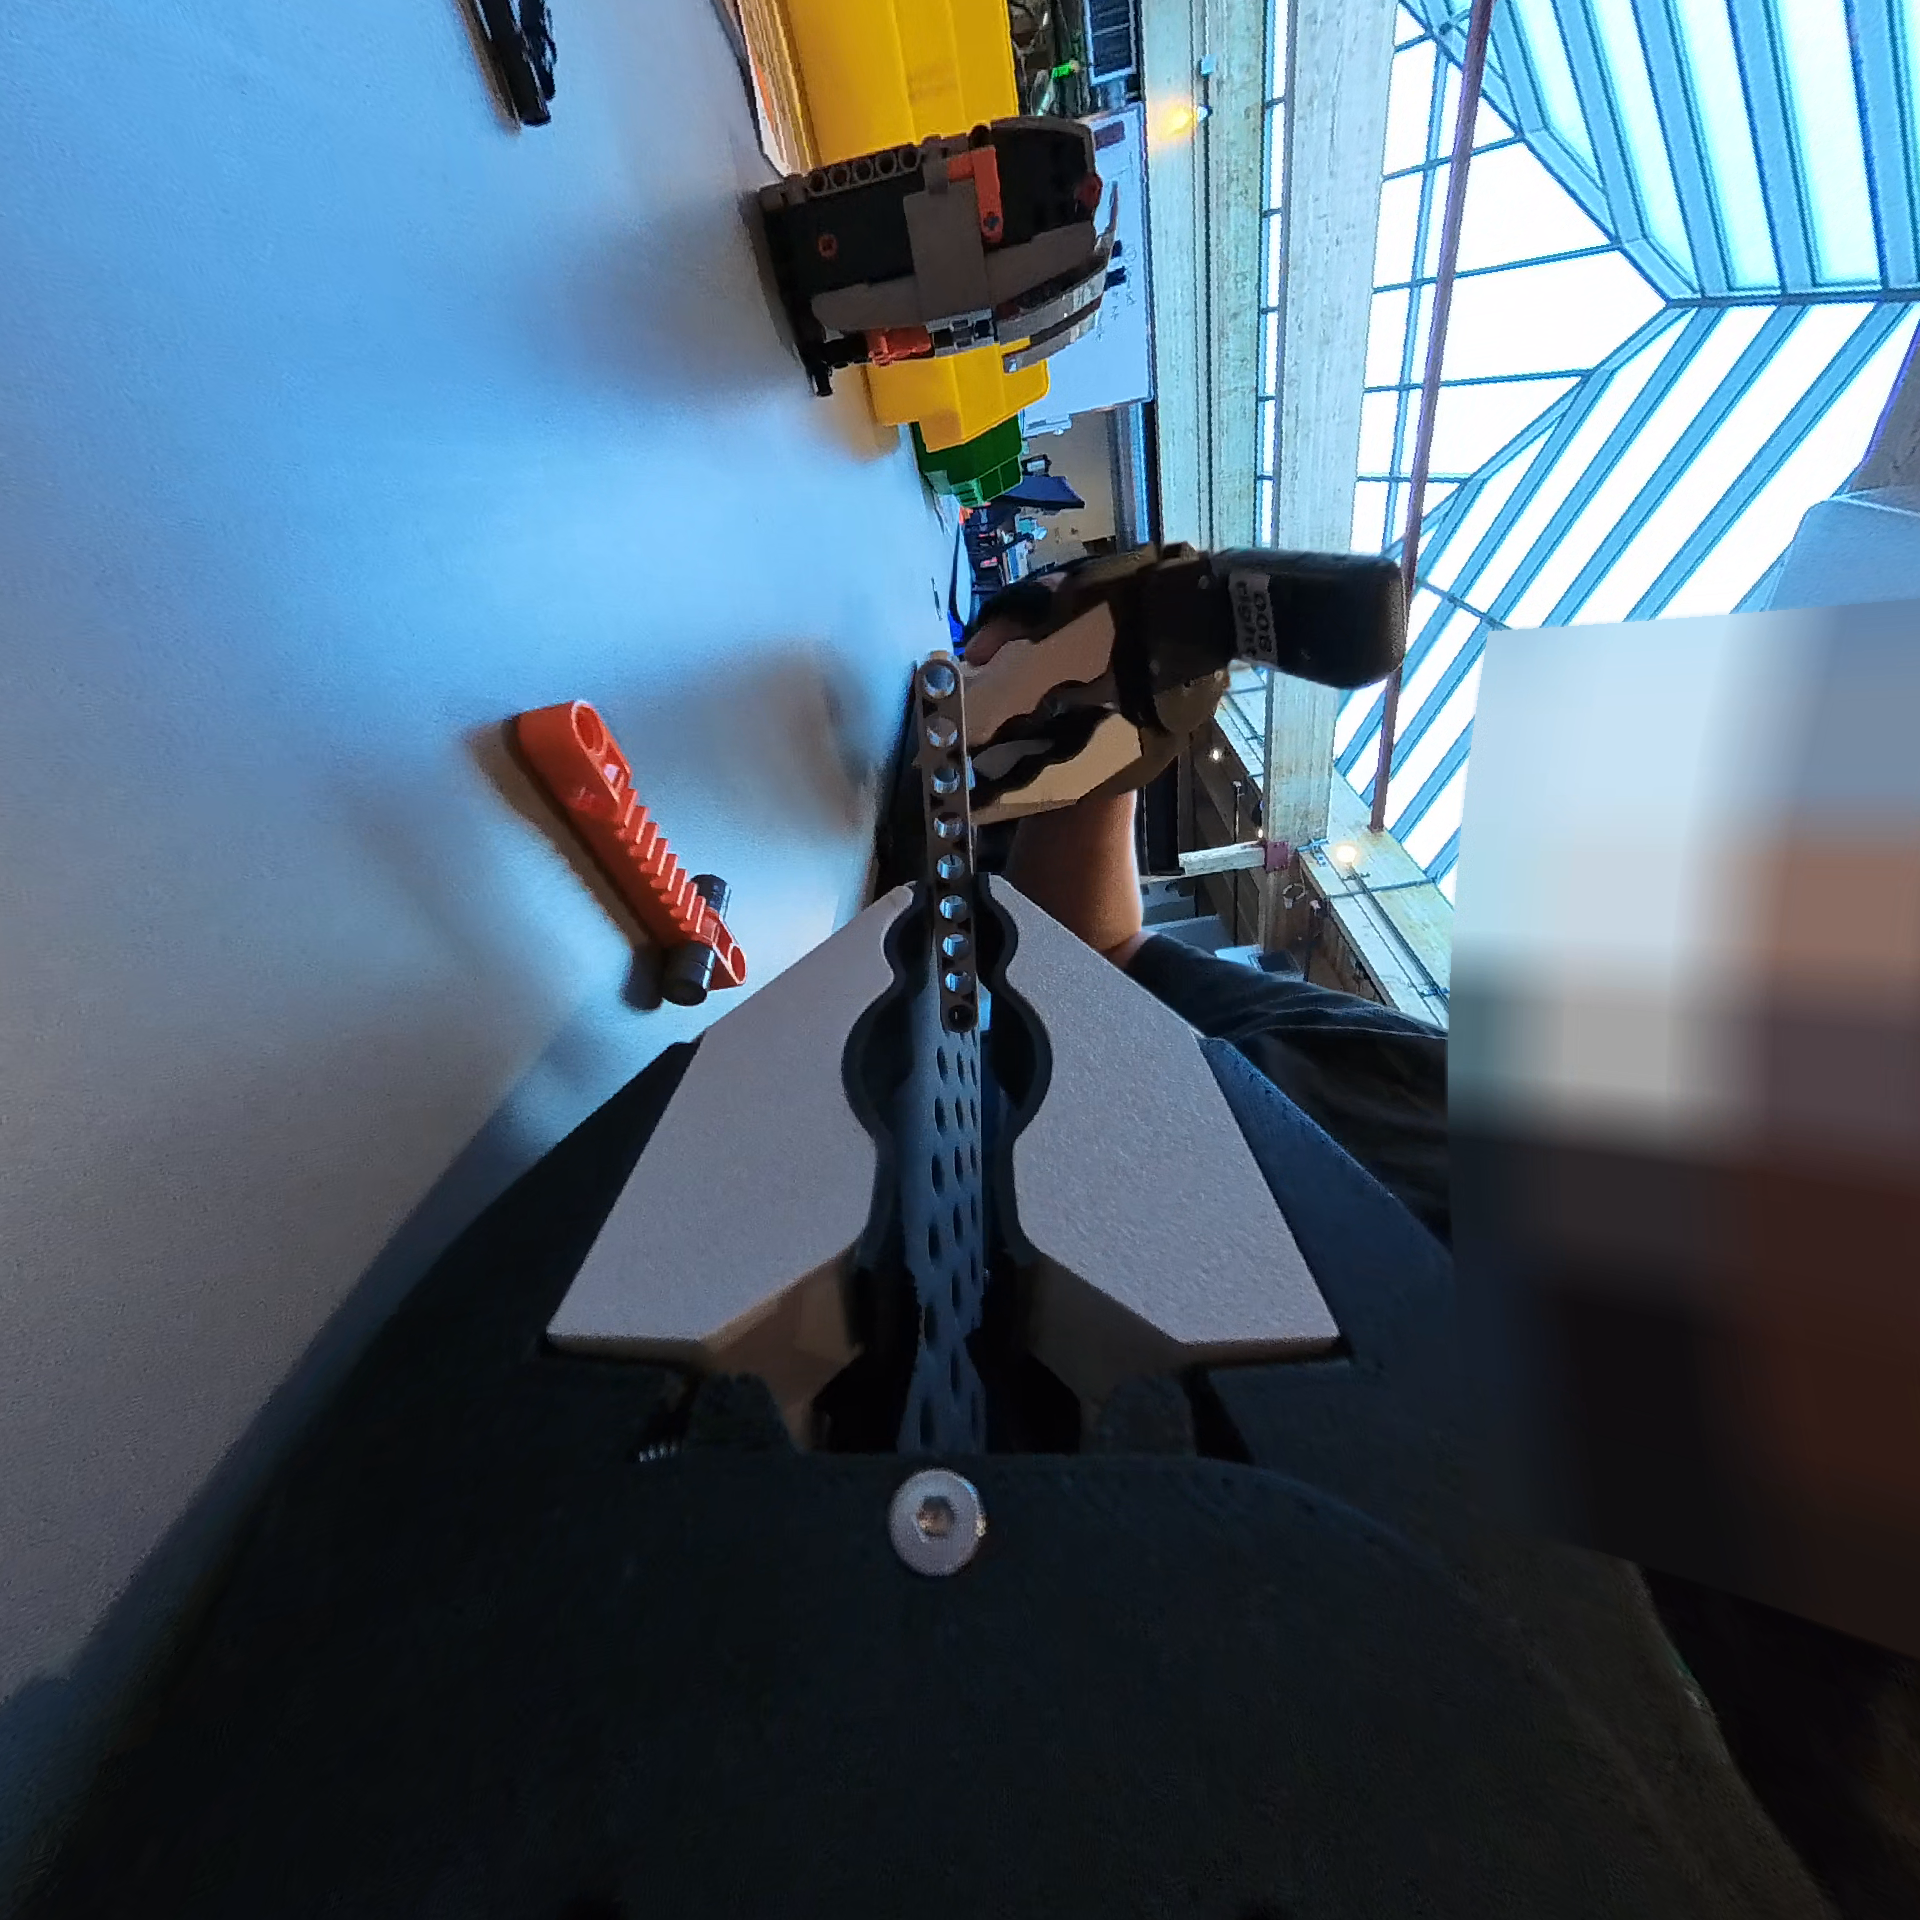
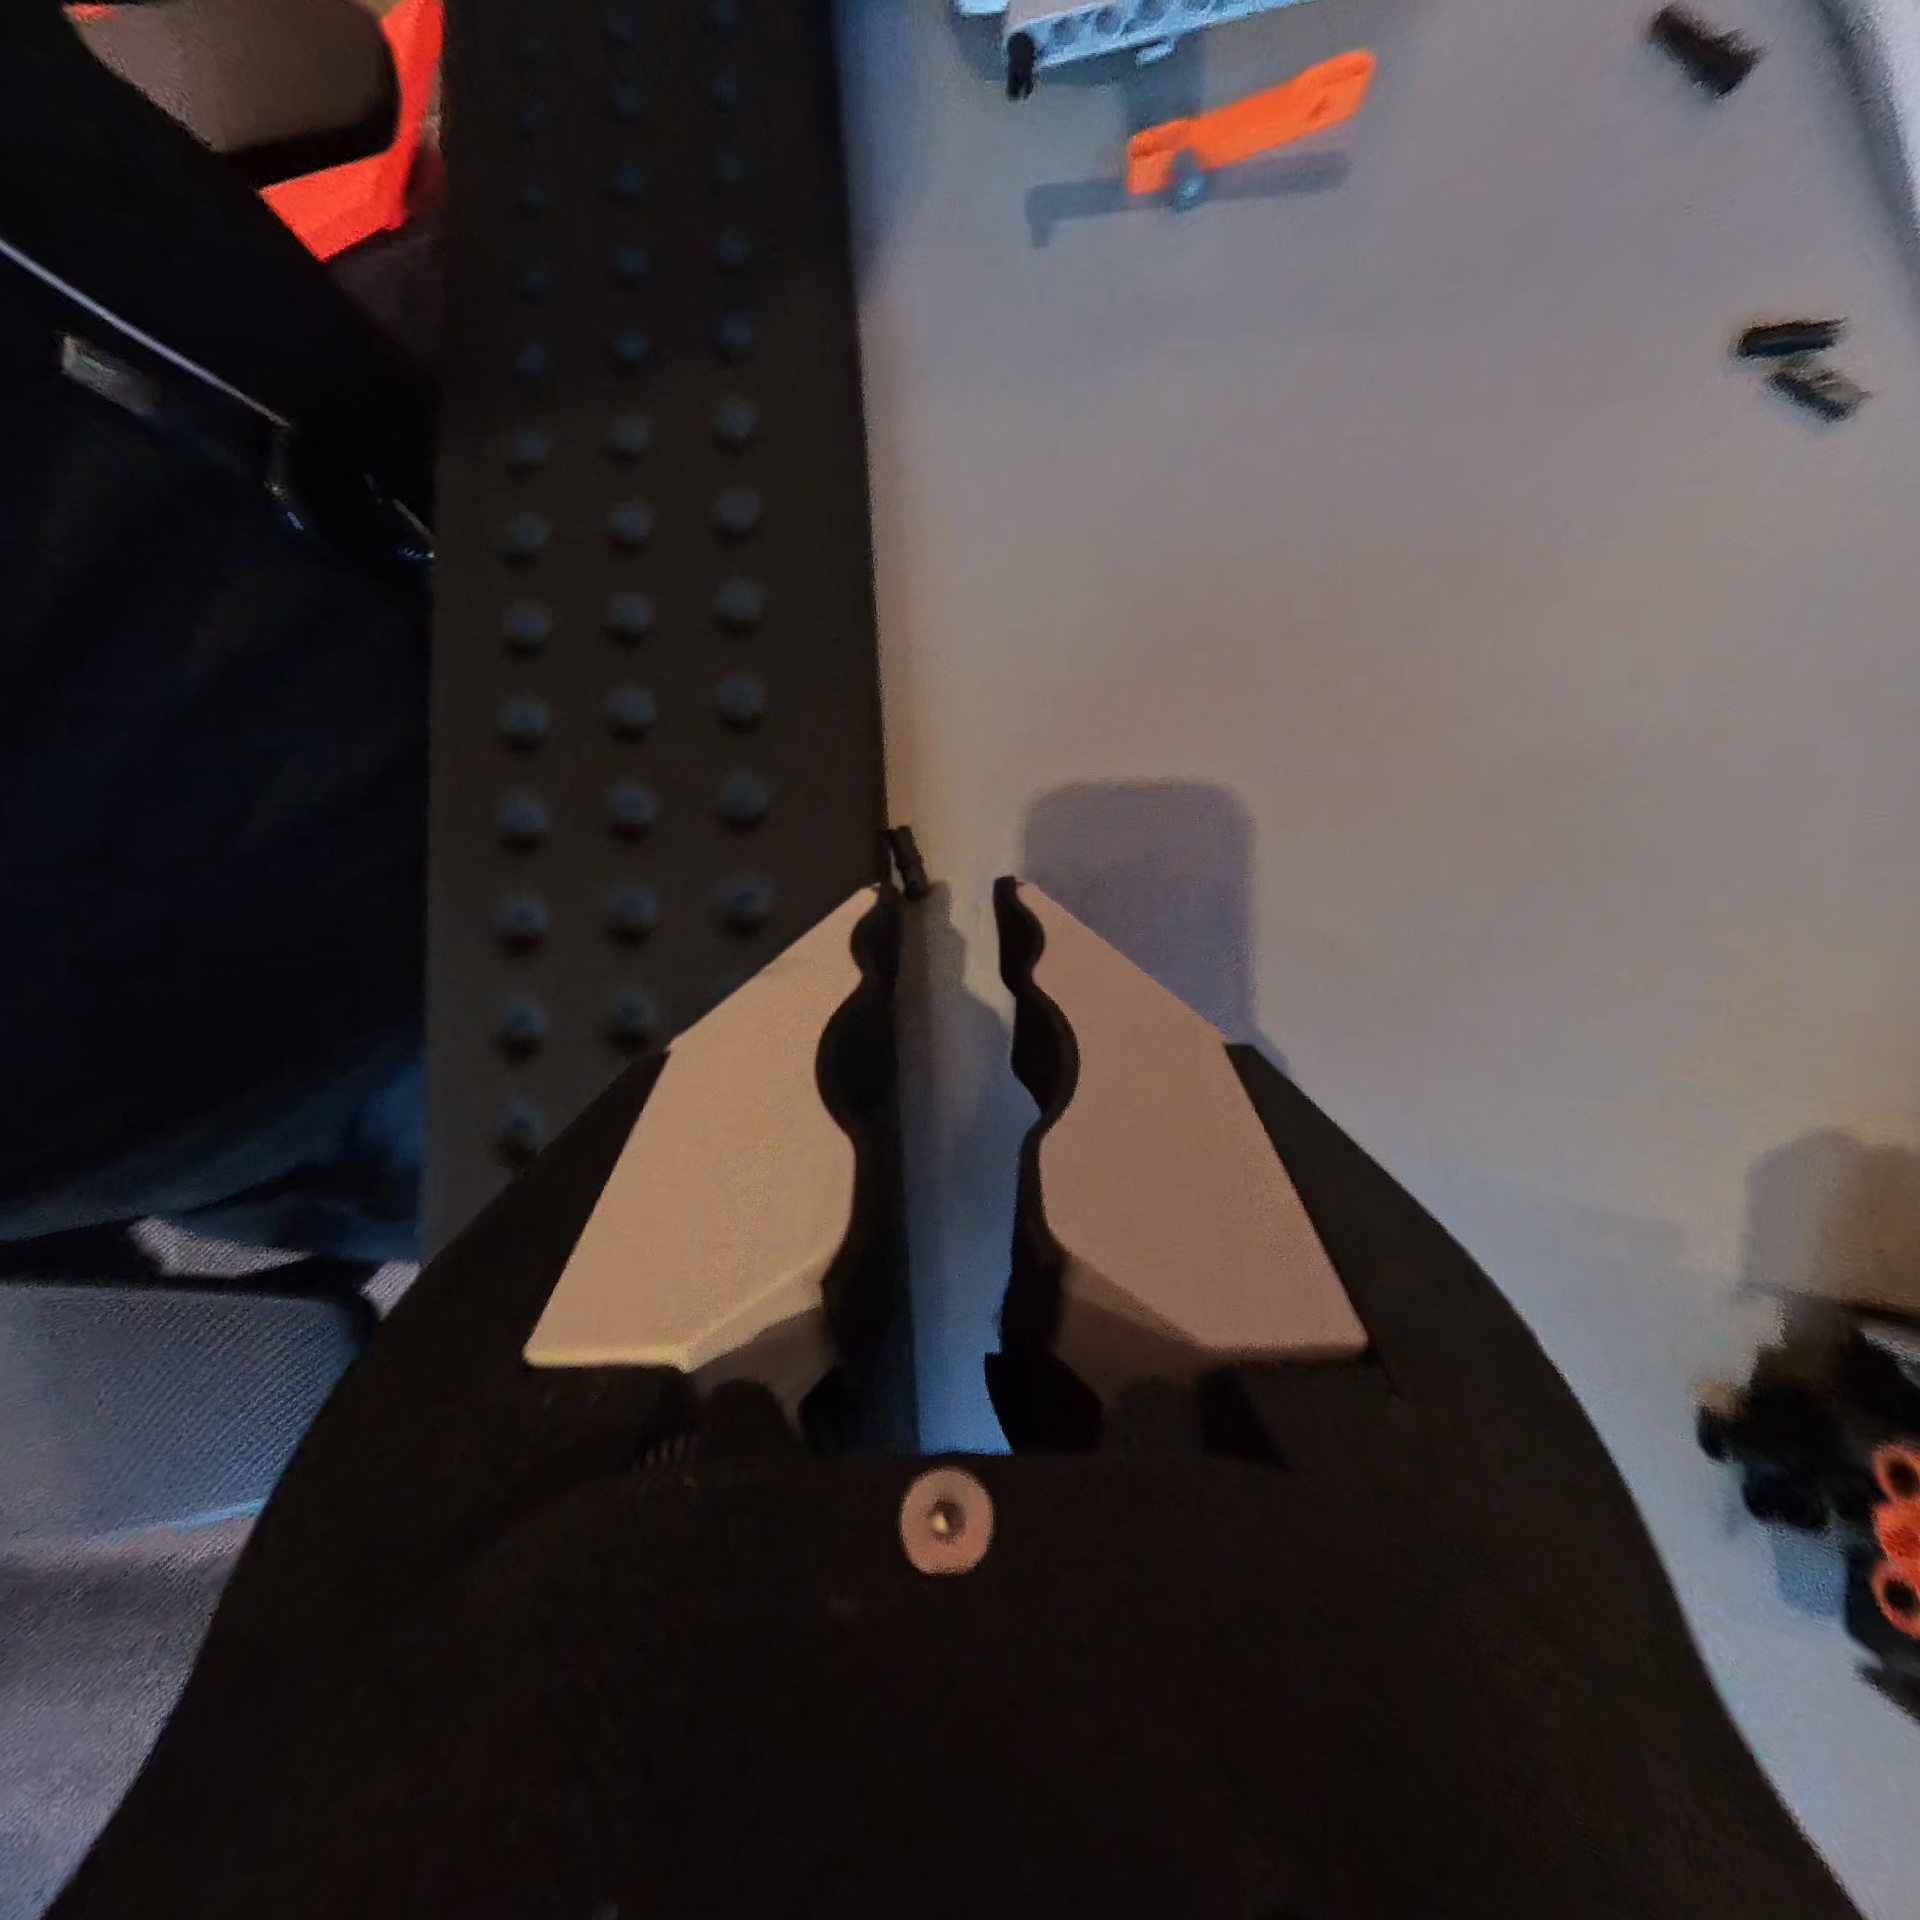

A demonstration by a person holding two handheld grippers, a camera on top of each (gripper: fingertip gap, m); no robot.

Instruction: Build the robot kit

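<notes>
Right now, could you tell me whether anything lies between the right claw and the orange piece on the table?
Nothing visible does. From the right claw to the orange piece there is only bare white table; the loose black pins lie off to the right.

My left wrist view is rolled sideways, looking low along the white table point(image 1: 312, 468) toward windows. My right wrist view looks steeply down, close over the table's edge. Both share that tabletop.
</notes>
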